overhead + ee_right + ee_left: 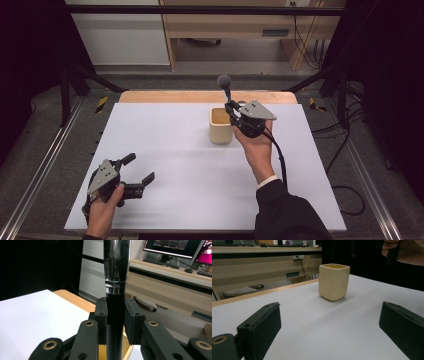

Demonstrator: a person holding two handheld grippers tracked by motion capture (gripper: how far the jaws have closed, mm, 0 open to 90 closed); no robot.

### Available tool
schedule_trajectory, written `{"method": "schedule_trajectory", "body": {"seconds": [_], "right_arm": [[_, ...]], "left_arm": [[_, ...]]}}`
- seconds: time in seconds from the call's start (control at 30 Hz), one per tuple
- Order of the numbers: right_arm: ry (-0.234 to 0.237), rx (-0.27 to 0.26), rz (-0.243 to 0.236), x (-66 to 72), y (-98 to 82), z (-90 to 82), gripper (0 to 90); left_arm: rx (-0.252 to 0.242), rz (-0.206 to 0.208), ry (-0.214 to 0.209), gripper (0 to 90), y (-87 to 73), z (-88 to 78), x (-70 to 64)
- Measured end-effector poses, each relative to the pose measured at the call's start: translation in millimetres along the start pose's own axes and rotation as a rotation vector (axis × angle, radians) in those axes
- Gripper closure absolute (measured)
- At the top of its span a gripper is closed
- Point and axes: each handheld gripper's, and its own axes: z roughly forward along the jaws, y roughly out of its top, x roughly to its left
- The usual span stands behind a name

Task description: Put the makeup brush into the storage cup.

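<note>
Keep your right gripper [233, 111] clamped on the black handle of the brush [226, 86] and hold it upright, bristles up, as it hangs over the cream cup [221, 126] at mid-table, seemingly to drop in. Your left gripper [140, 170] rests wide open, well apart. The brush has a shiny metal ferrule and grey tuft.

Even overhead light, white table [165, 150] bright, dark surrounds; soft shadows; glare on chrome handle [117, 265]; near jaws blurred.
</note>
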Motion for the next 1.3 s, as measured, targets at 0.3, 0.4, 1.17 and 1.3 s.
{"method": "schedule_trajectory", "body": {"seconds": [0.3,0.4,1.17,1.3], "right_arm": [[-0.024,-0.010,0.018,5.7,-4.9,11.2,74.5],[-0.032,-0.015,0.021,8.0,-4.6,14.1,74.5],[-0.035,-0.022,0.057,12.2,-10.0,24.6,74.5],[-0.033,-0.028,0.057,13.5,-10.0,25.3,74.5]], "left_arm": [[0.002,0.002,-0.005,3.8,-0.1,1.1,-1.2],[0.004,0.005,-0.005,3.8,0.0,1.3,-1.6],[-0.002,0.019,-0.010,3.8,0.4,2.7,-4.4],[-0.004,0.019,-0.011,3.7,0.7,2.3,-4.5]]}}
